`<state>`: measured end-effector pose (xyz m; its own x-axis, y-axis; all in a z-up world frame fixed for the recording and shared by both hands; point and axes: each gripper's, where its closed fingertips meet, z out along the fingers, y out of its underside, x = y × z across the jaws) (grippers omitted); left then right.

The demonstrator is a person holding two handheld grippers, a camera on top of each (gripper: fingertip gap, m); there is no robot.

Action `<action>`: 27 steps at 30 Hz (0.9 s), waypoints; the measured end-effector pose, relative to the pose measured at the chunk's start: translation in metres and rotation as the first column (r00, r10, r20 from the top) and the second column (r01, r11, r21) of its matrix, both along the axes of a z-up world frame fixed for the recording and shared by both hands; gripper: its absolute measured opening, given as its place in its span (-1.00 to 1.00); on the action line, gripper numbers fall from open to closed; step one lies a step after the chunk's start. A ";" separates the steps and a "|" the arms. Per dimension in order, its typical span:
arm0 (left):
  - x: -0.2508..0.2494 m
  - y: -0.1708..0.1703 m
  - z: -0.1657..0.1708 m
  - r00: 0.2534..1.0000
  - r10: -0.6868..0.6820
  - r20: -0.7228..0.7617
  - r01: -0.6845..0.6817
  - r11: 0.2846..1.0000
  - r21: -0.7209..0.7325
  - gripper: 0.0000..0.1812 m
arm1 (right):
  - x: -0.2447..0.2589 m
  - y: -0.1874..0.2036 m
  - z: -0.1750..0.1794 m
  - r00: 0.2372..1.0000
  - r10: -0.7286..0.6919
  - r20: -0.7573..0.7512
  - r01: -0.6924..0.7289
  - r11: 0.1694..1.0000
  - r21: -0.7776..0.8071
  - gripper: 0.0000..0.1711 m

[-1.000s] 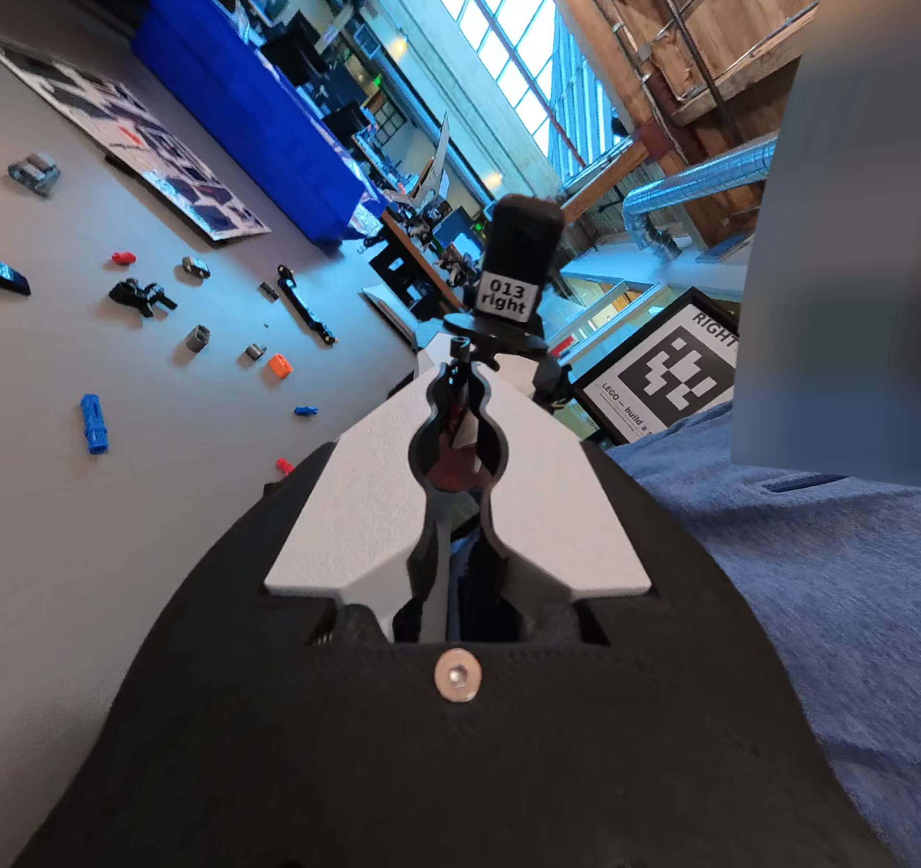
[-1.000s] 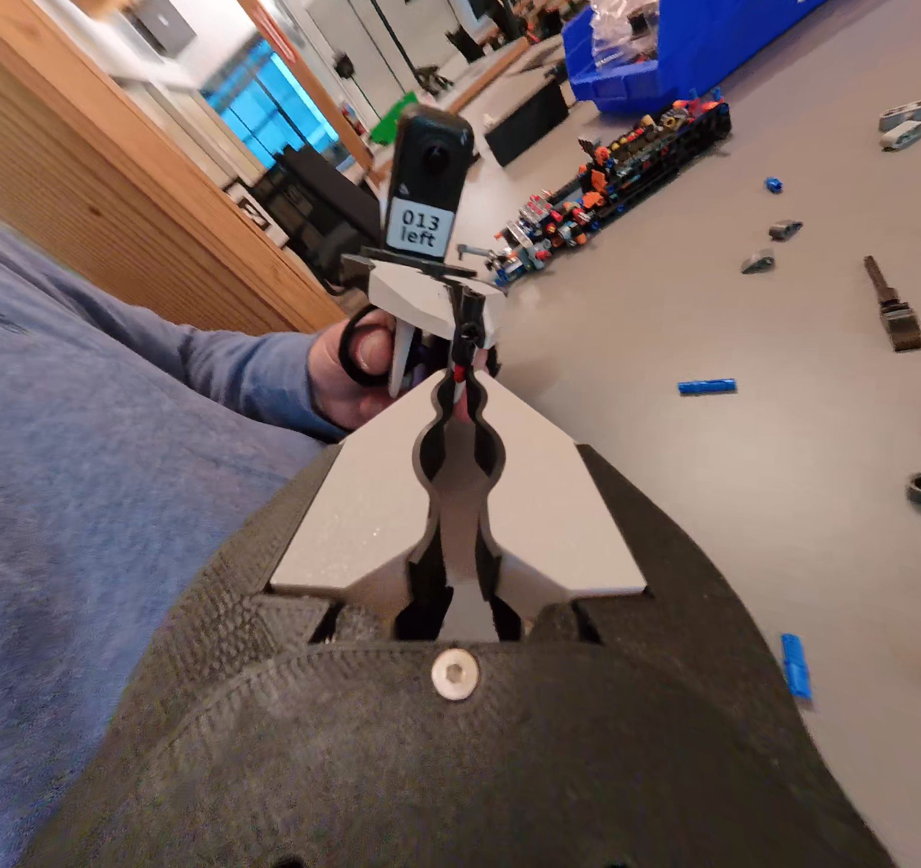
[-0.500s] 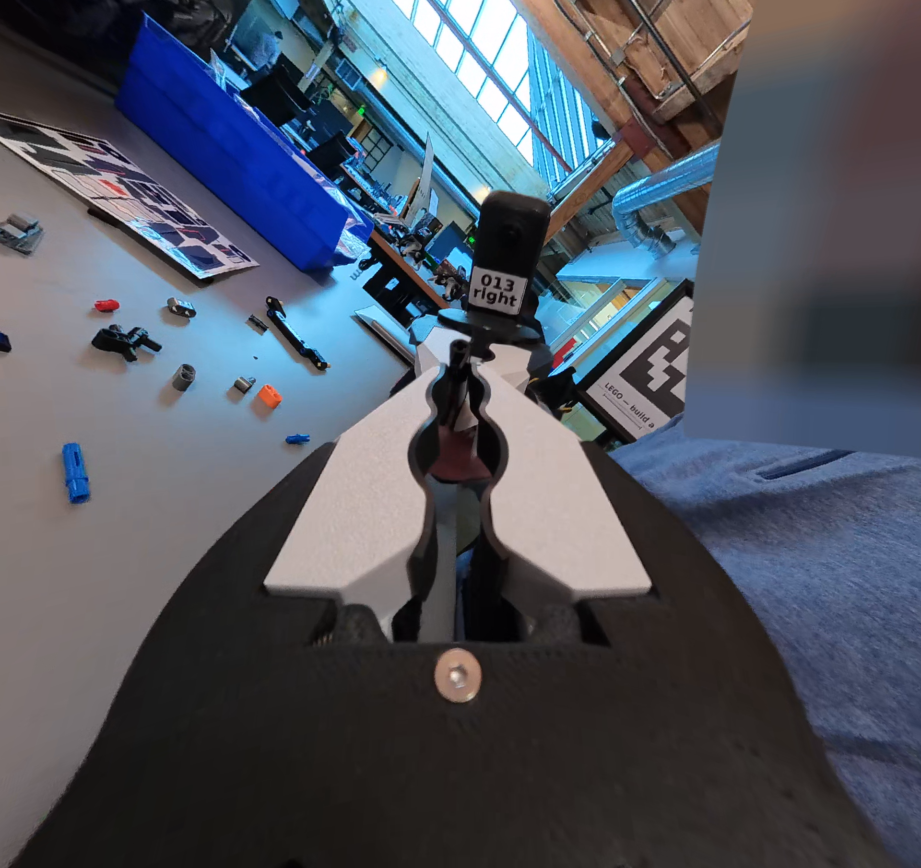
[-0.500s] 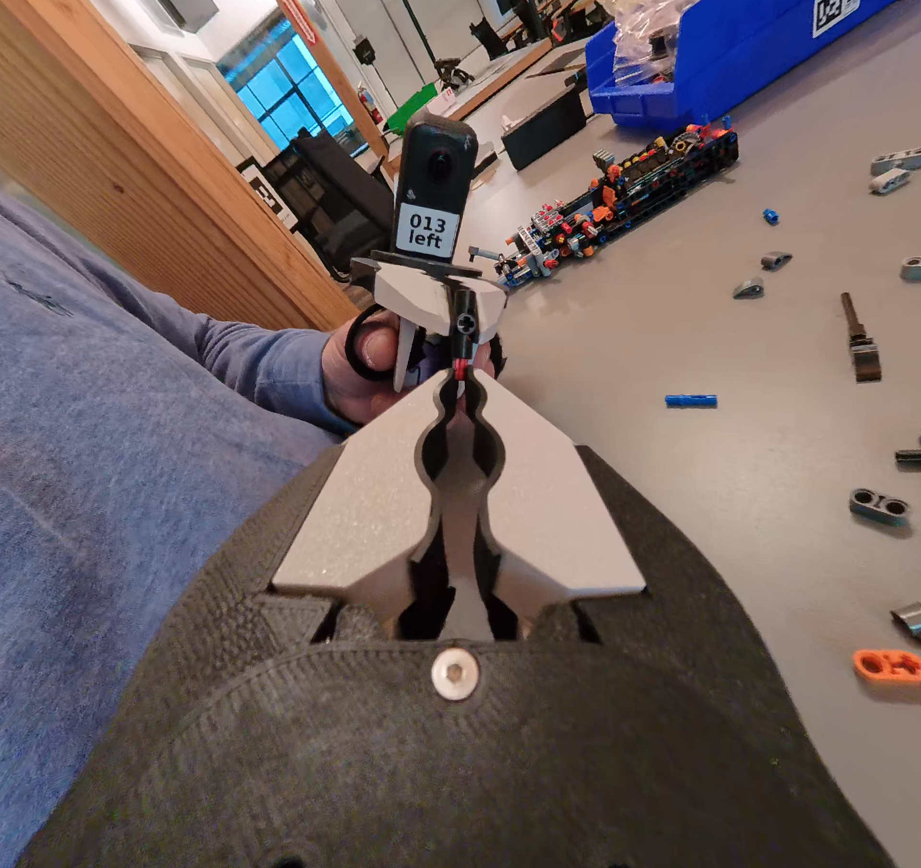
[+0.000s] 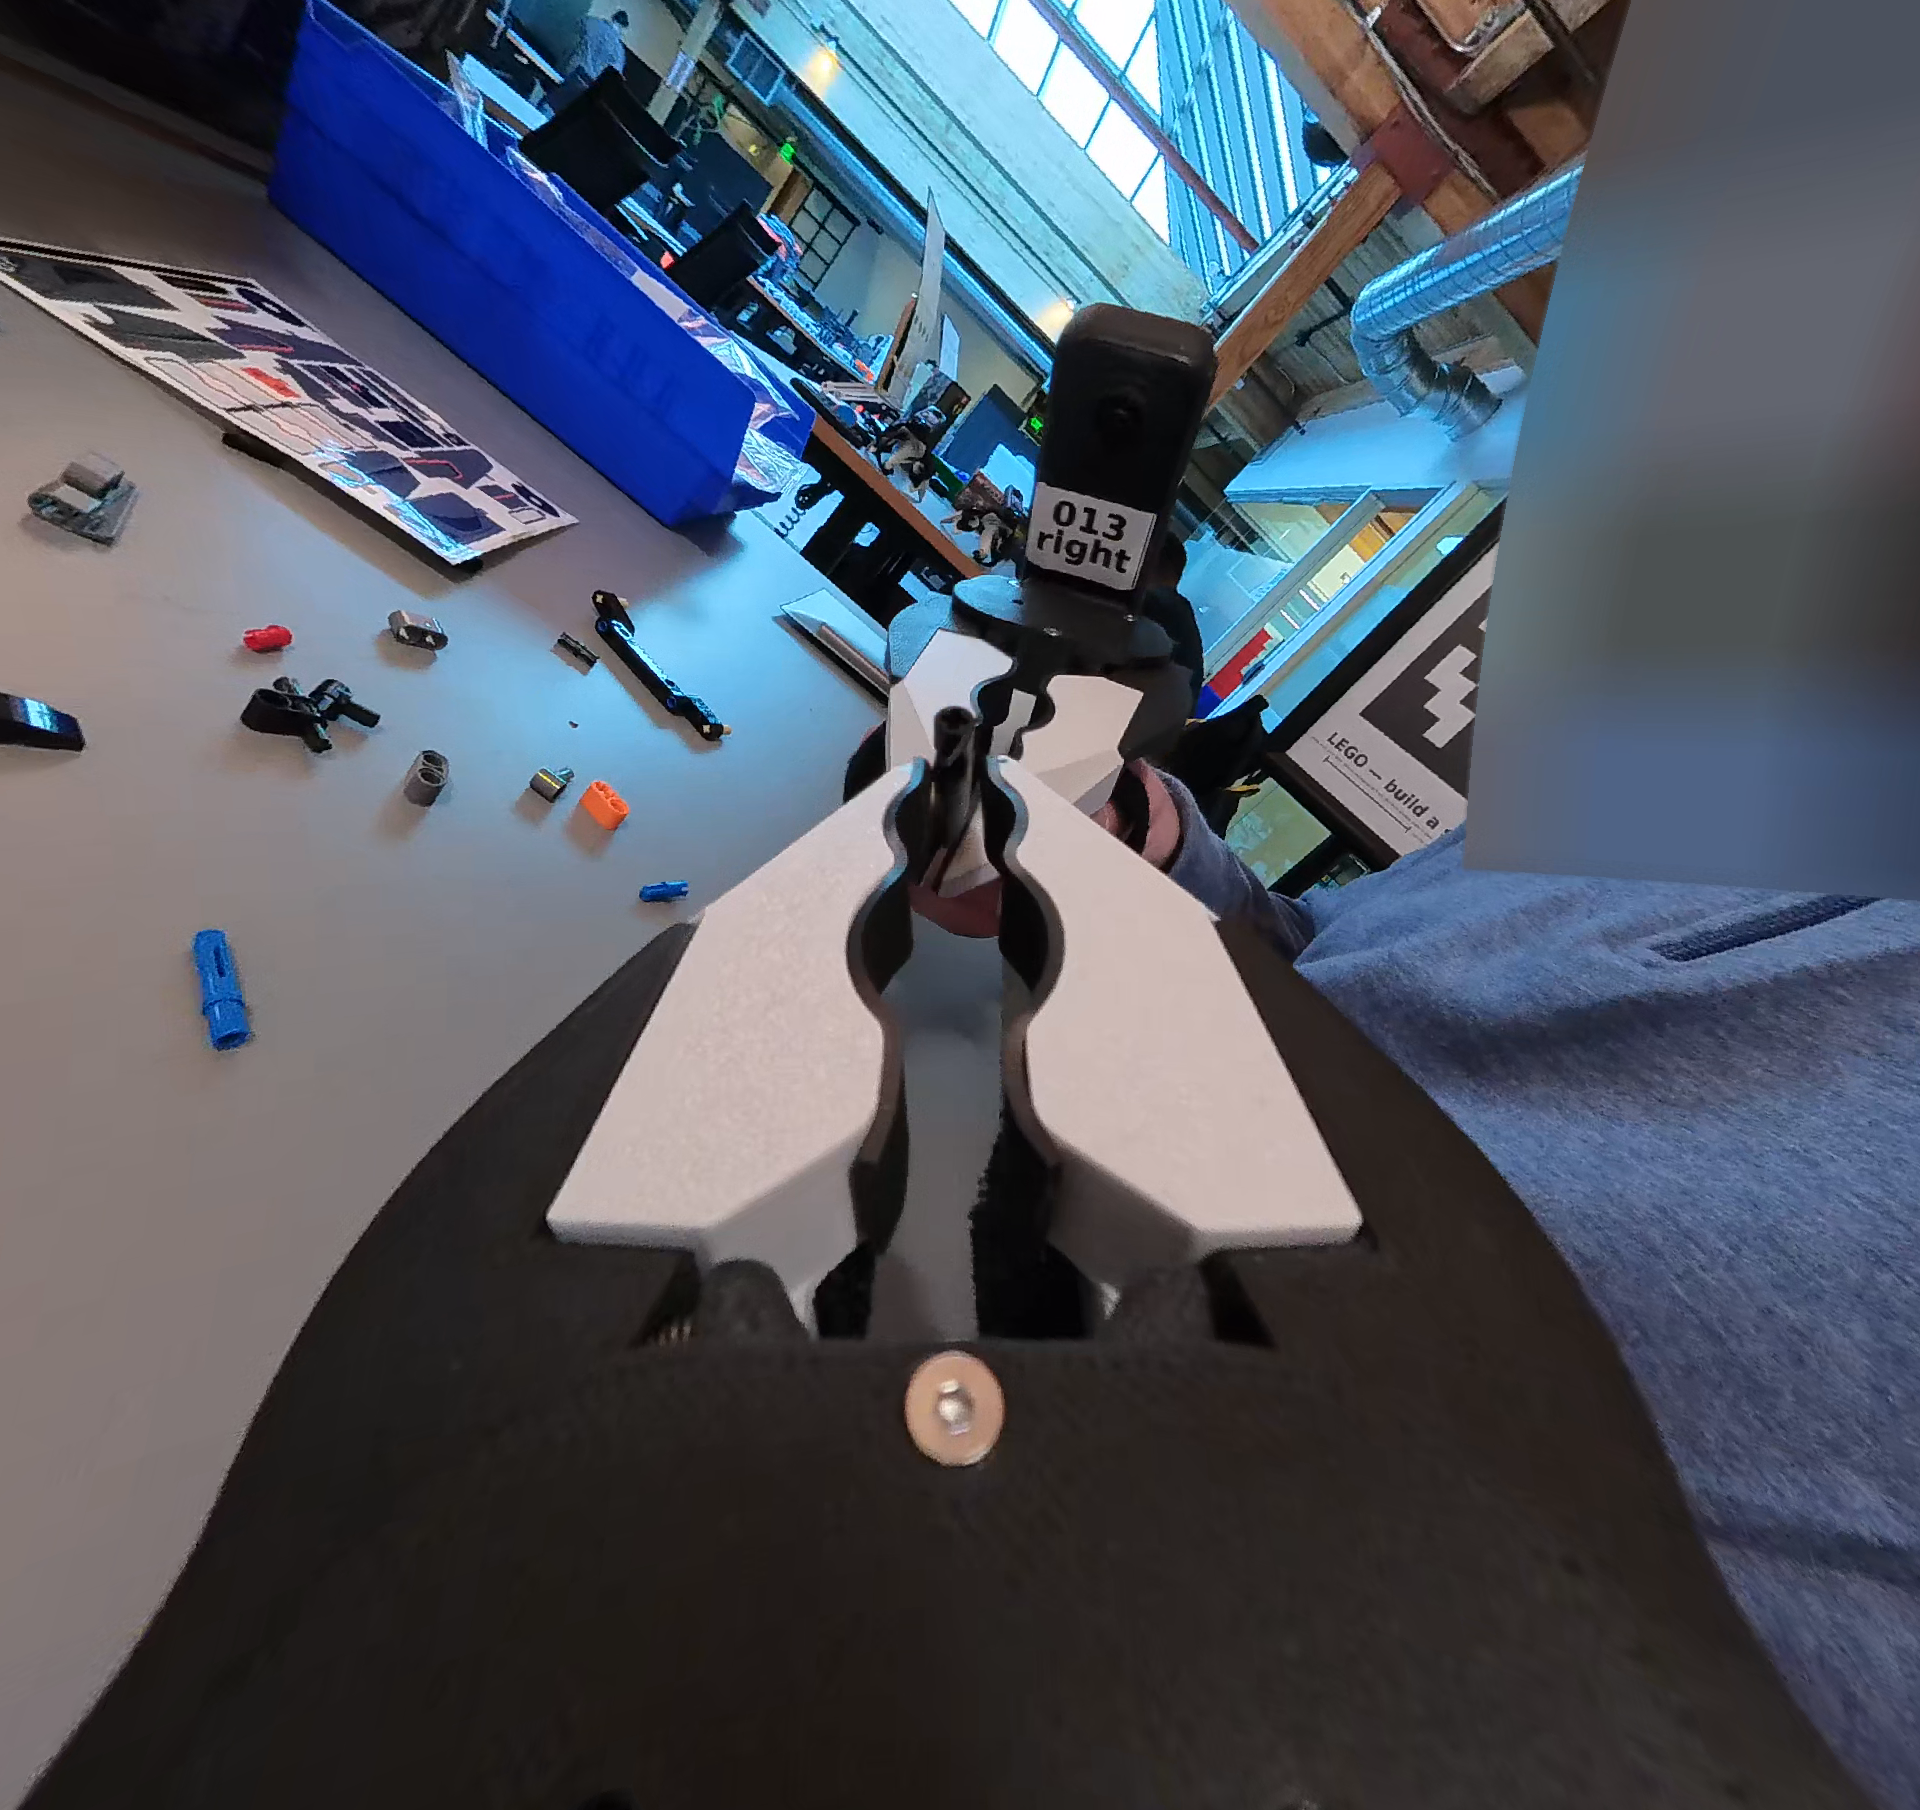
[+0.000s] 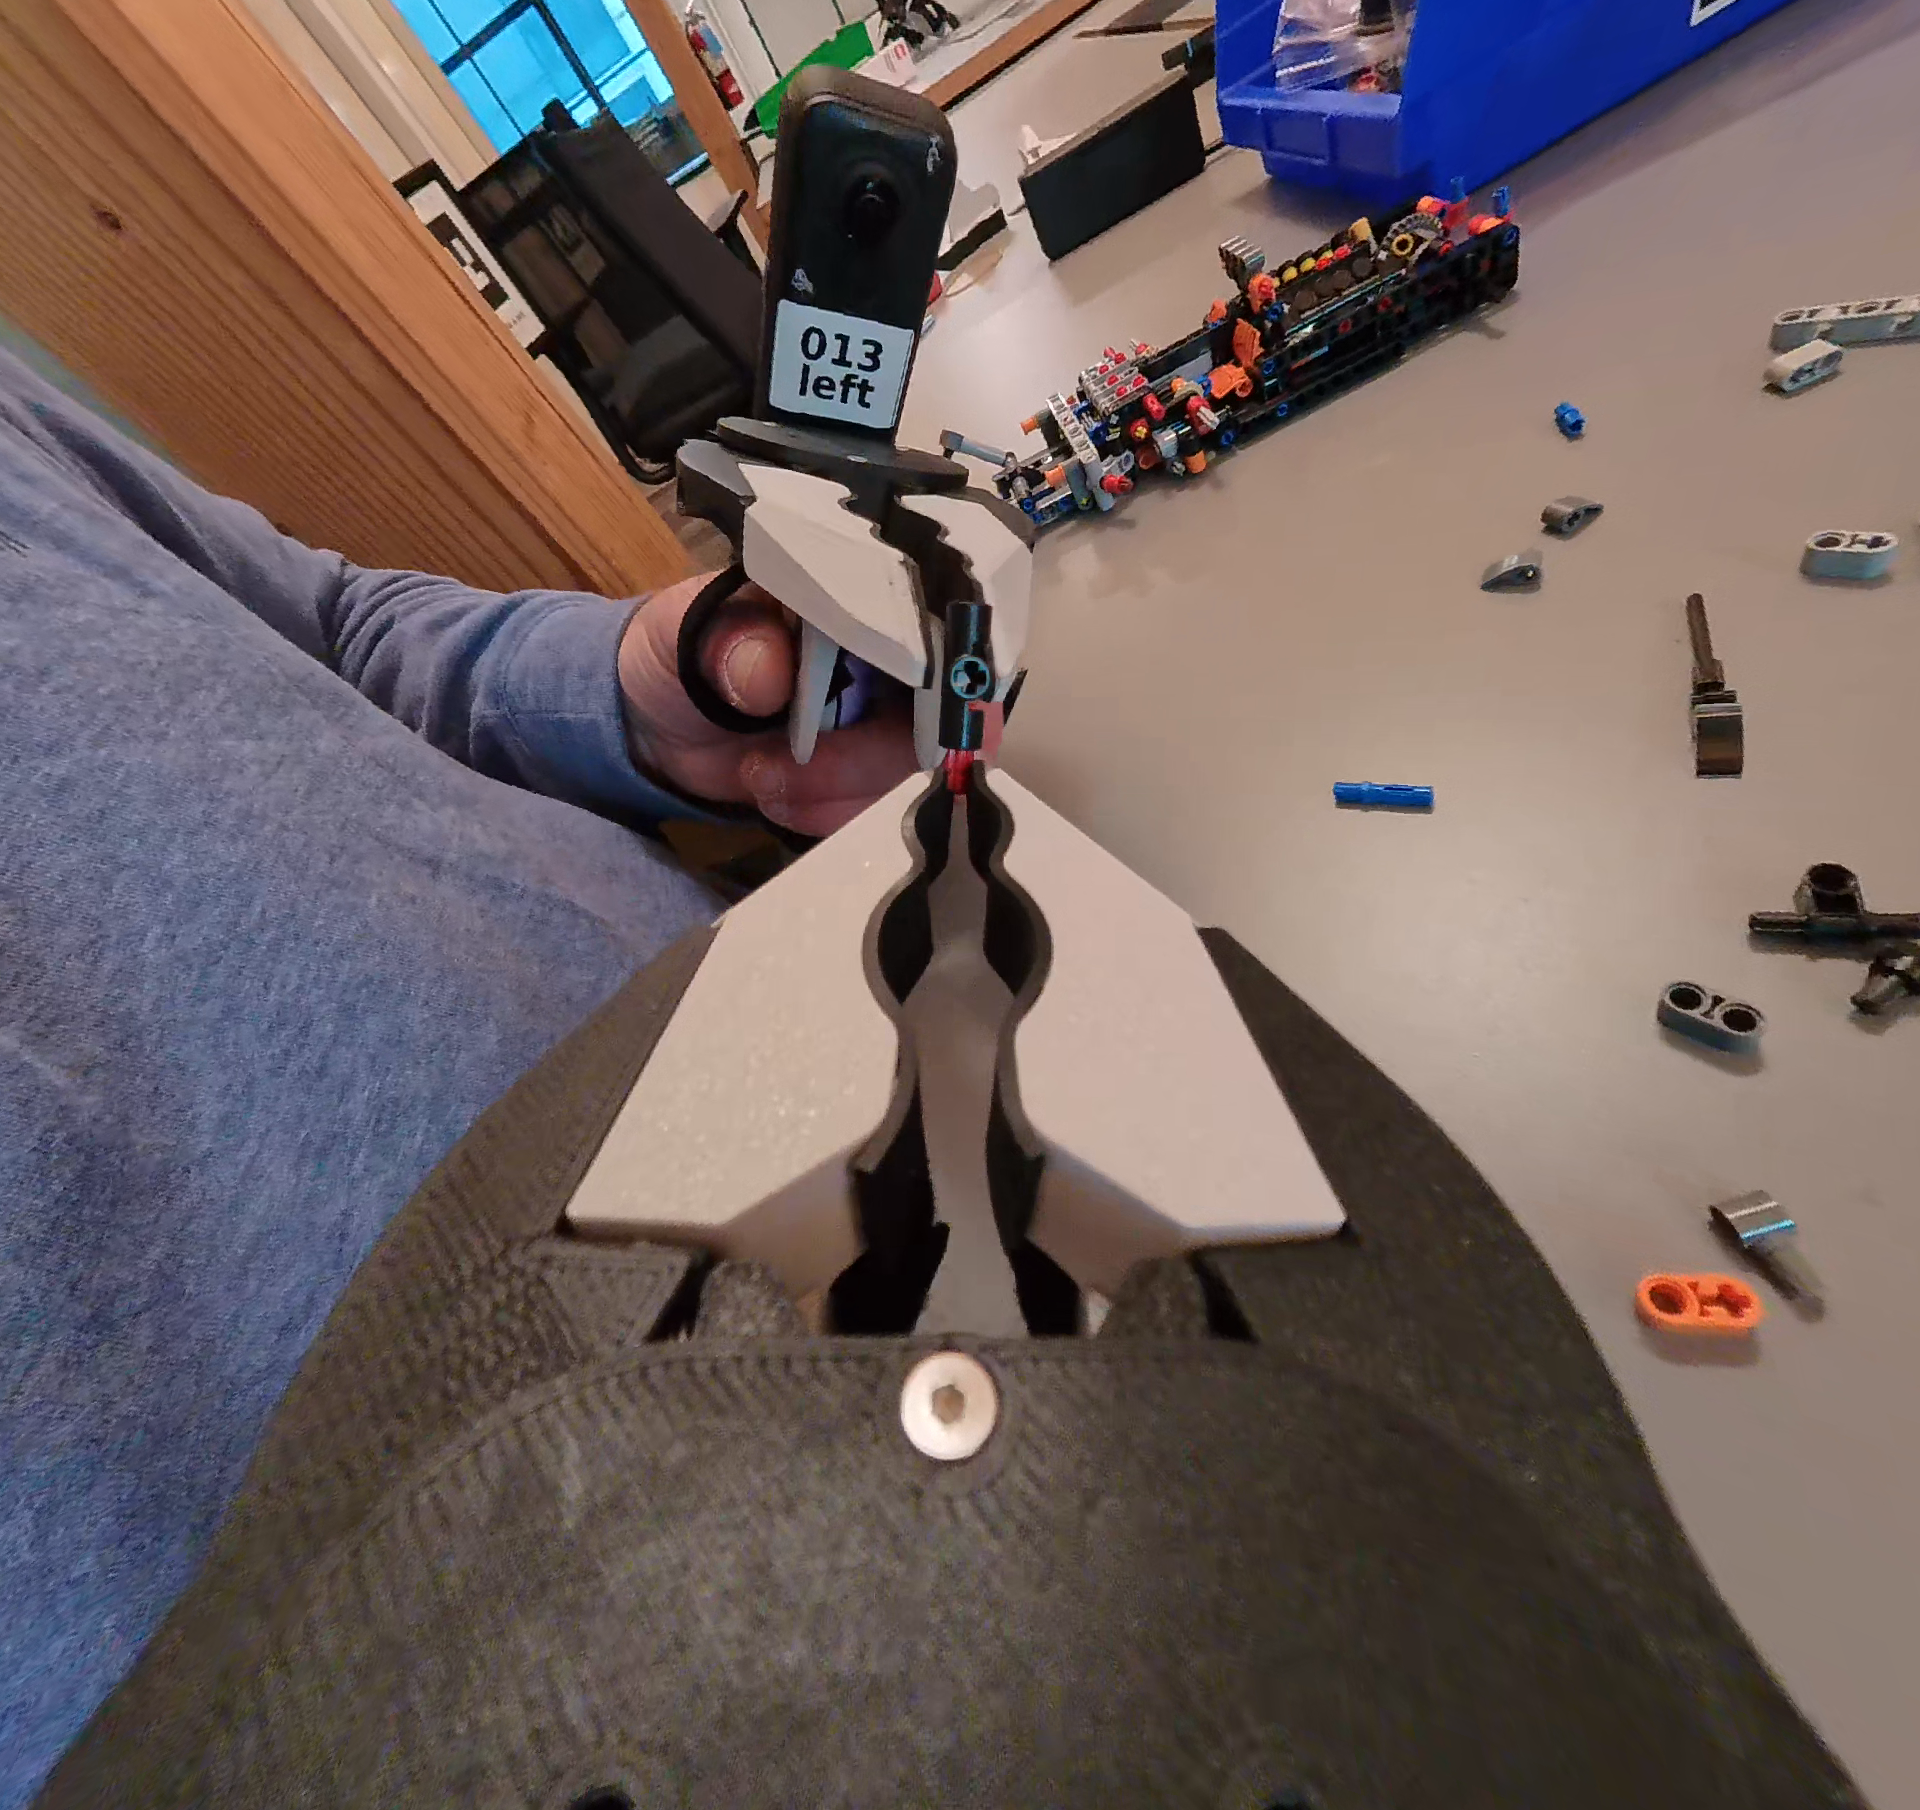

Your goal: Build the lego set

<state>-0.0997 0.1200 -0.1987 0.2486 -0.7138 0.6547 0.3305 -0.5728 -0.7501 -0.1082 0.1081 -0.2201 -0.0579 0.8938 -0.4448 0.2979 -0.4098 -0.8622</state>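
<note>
My right gripper pinches a small red plastic pin, jaws narrow. At frame centre my left gripper clamps a short black plastic connector, long axis upright, directly above the pin, touching.

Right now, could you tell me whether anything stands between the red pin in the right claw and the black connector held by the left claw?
Nothing visible: the small red pin meets the black connector directly.
</note>
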 end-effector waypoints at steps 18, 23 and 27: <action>0.003 -0.001 0.002 0.999 0.035 -0.016 -0.035 0.998 0.045 -0.95 | 0.003 0.000 0.006 0.999 -0.004 -0.034 0.002 0.998 -0.063 -0.87; 0.004 -0.002 0.004 1.000 0.029 -0.010 -0.029 0.998 0.053 -0.95 | 0.005 0.002 0.010 0.999 -0.012 -0.048 0.010 0.999 -0.049 -0.97; 0.007 -0.005 0.003 1.000 0.004 -0.028 -0.002 0.998 0.058 -0.95 | 0.008 -0.001 0.007 1.000 0.004 -0.002 -0.003 1.000 0.019 -0.98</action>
<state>-0.0926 0.1150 -0.1961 0.2685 -0.7495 0.6051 0.3109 -0.5272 -0.7909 -0.0999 0.1073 -0.2130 -0.0620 0.9018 -0.4276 0.2974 -0.3923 -0.8704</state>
